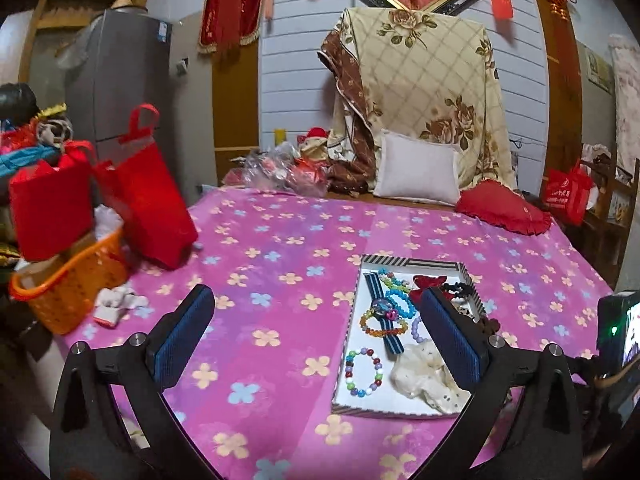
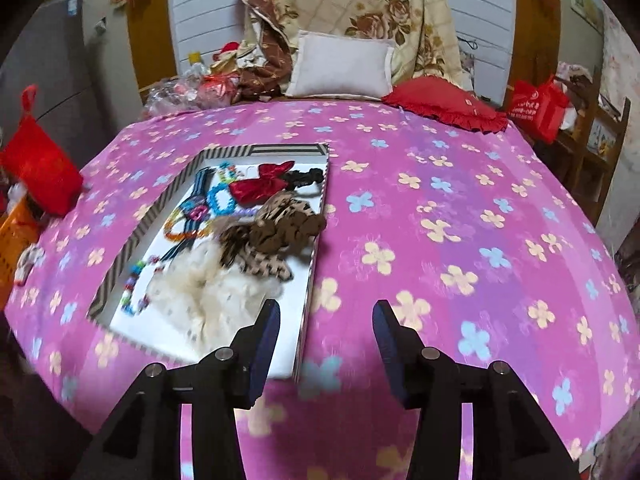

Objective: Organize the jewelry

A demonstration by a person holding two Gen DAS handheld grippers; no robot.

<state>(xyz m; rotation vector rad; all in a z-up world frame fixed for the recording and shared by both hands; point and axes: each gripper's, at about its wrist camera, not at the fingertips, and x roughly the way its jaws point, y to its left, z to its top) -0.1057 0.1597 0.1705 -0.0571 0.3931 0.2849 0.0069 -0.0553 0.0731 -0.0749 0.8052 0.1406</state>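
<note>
A shallow striped-rim tray [image 1: 352,320] [image 2: 316,248] lies on the pink flowered bedspread. It holds bead bracelets [image 1: 363,367] [image 2: 219,197], a striped watch [image 1: 382,306], a red bow [image 2: 262,186], a cream scrunchie [image 1: 424,376] [image 2: 208,292] and a leopard scrunchie [image 2: 272,232]. My left gripper [image 1: 316,332] is open and empty, its right finger over the tray. My right gripper [image 2: 326,344] is open and empty, just above the tray's near right corner.
Red bags [image 1: 148,208] and an orange basket [image 1: 68,284] stand at the bed's left edge. A white pillow [image 1: 416,172], a red cushion [image 1: 504,206] and a draped floral quilt [image 1: 424,80] are at the far end. The right gripper's body [image 1: 618,328] shows at the right.
</note>
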